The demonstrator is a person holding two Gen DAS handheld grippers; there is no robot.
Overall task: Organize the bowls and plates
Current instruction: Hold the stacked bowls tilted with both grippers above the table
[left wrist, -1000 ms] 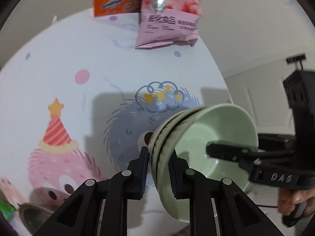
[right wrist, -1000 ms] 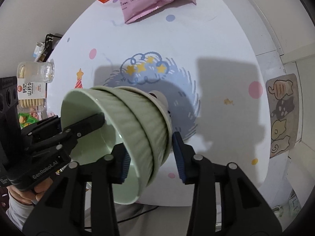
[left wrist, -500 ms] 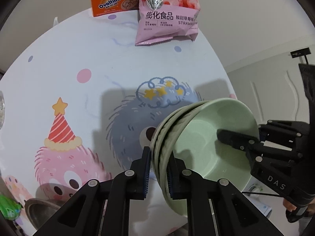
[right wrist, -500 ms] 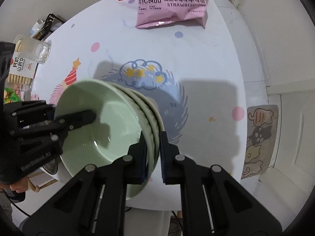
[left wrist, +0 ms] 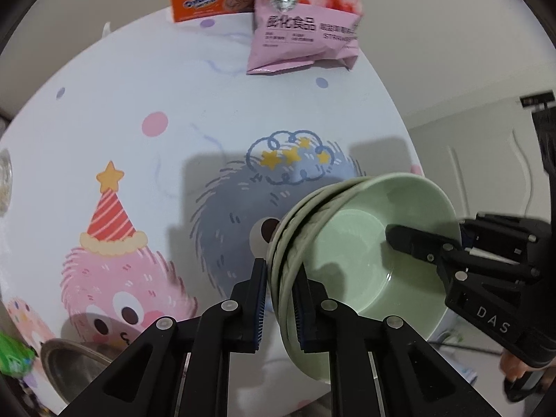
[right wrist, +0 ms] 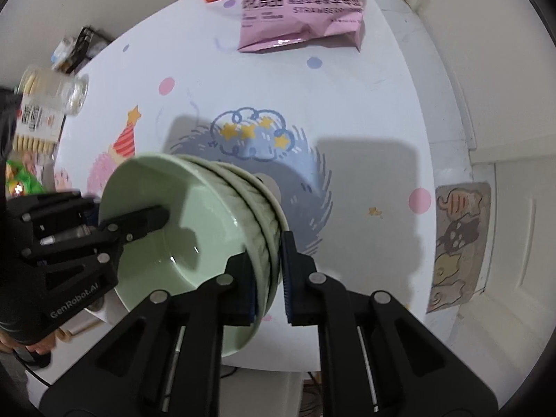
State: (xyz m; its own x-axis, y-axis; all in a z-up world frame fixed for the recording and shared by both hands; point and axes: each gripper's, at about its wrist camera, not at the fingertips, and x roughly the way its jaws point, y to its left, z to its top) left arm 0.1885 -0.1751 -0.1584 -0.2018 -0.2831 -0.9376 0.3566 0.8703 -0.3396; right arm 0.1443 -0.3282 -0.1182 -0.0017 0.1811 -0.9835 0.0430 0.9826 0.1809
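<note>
"das" on right tongs, "genrobot.ai" on left tongs

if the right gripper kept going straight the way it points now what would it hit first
Probably the table. The right gripper points down, clamped on the rim of the stacked green bowls, and only the printed blue monster on the tabletop shows beyond its fingertips. Depth is unclear.

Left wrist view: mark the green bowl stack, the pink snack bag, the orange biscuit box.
green bowl stack (left wrist: pixel 351 243), left wrist view, inner wall of the front bowl.
pink snack bag (left wrist: pixel 299 38), left wrist view, printed front panel.
orange biscuit box (left wrist: pixel 208 1), left wrist view, front face by the logo.
</note>
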